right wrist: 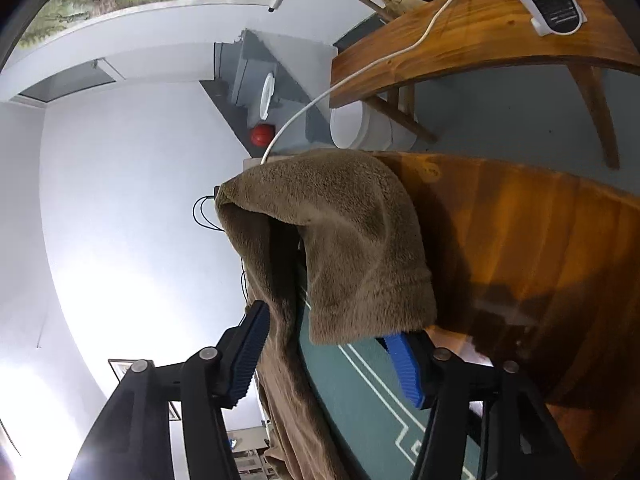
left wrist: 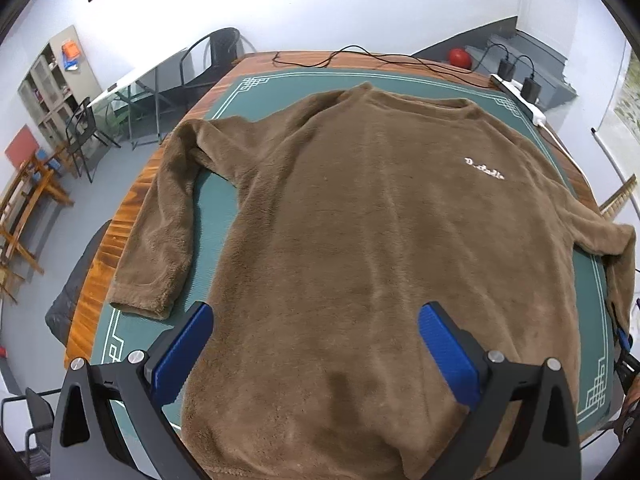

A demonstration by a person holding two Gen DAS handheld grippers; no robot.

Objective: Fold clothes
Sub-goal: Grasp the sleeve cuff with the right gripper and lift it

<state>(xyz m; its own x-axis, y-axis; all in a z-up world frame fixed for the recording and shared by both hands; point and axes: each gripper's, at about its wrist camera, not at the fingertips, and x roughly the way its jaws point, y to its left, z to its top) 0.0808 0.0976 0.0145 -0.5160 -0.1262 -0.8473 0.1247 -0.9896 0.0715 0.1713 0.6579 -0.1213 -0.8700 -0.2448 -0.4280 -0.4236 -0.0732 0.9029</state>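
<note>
Tool R (right wrist: 326,346) straddles fuzzy brown sweater (right wrist: 352,240) cuff.

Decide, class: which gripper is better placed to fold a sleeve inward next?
Probably right: the right gripper already has the sweater's sleeve cuff between its fingers, while the left gripper hovers open over the hem.

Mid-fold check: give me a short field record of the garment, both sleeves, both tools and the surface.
garment: brown fleece sweatshirt, spread flat, front up, white lettering on the chest
surface: green mat with white border on a wooden table
left sleeve in view: lying flat beside the body, cuff on the mat near the table edge
other sleeve: cuff between the right tool's fingers
left tool: open, above the hem, holding nothing
right tool: jaws around the cuff; grip cannot be confirmed
</note>
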